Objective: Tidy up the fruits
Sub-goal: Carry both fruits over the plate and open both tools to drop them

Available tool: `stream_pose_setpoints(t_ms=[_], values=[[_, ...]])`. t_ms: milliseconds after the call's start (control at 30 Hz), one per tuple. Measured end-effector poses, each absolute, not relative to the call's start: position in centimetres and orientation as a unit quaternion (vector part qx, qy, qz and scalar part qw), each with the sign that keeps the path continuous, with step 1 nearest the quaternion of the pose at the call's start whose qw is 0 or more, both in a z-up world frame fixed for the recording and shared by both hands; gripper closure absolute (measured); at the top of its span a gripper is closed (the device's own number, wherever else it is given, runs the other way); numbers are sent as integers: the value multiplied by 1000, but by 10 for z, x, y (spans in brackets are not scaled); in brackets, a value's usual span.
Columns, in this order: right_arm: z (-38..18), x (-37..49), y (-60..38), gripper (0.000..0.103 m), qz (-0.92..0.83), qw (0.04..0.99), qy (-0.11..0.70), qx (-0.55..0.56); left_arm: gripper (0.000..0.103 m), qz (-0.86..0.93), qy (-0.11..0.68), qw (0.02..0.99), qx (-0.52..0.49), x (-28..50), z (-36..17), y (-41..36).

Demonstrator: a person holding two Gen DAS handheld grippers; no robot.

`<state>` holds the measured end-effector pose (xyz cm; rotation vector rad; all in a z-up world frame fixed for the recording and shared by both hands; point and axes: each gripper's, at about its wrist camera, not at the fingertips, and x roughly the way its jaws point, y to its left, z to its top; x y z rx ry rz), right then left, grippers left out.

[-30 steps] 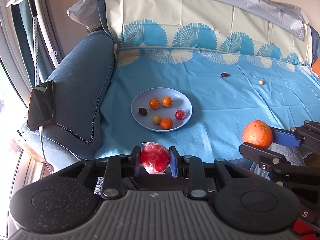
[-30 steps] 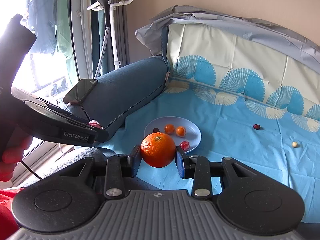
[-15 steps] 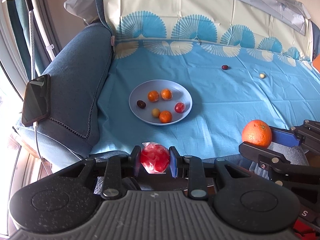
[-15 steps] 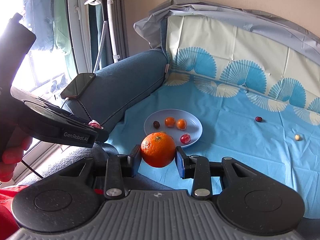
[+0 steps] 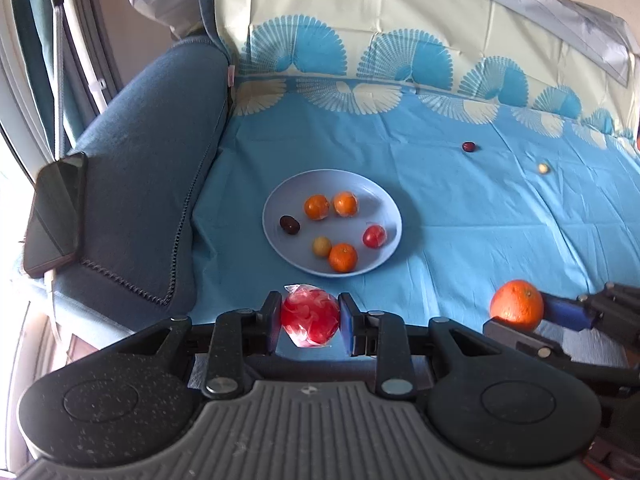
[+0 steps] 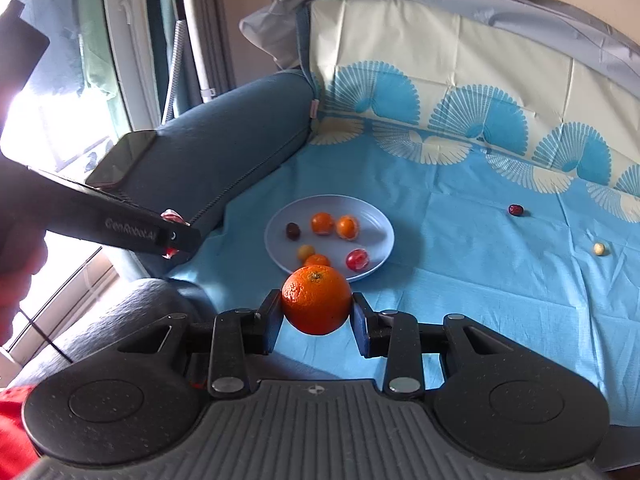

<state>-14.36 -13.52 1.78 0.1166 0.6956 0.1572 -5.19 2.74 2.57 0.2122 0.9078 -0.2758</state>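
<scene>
My left gripper (image 5: 310,323) is shut on a red fruit in clear wrap (image 5: 310,315), held above the near edge of the blue cloth, just short of the plate. My right gripper (image 6: 316,312) is shut on a large orange (image 6: 316,298), also near the plate's front rim; the orange also shows in the left wrist view (image 5: 517,304). The pale blue plate (image 5: 280,200) (image 6: 376,216) holds several small fruits: oranges, a dark one, a yellow one, a red one. A dark red fruit (image 5: 468,146) and a pale small fruit (image 5: 543,168) lie loose on the cloth far right.
A blue sofa armrest (image 5: 152,168) rises left of the plate, with a black phone (image 5: 54,208) on it. The patterned backrest (image 5: 400,12) stands behind. A white stand (image 6: 192,32) is by the window.
Both grippers have moved forward and up, closer to the plate, each still holding its fruit.
</scene>
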Motion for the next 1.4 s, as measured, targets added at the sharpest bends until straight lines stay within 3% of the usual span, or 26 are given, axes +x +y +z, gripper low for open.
stream_pose_setpoints(t_ms=[633,1000,1033,1067,1133,1167,1200,1300,1400], values=[[-58,21,-139,65,80,916,389,53,70,-130,489,857,99,106,-52,-4],[-104,83,-135,65,94,906,412,22,70,-126,512,841,118,158,-102,-16],[-105,86,-135,65,97,905,413,20,61,-132,506,843,122,159,-102,-15],[-105,88,-135,64,102,904,415,20,33,-137,499,846,126,158,-99,-15],[-100,88,-138,47,95,908,408,27,0,-127,471,863,131,152,-88,-12],[-95,85,-138,29,86,911,403,28,0,-125,447,876,129,146,-81,-9],[-90,80,-140,19,76,915,396,25,0,-127,436,881,132,140,-75,-6],[-74,59,-145,6,66,916,394,23,0,-124,447,874,147,123,-66,3],[-62,28,-149,3,68,904,418,50,0,-108,451,872,155,93,-58,16]])
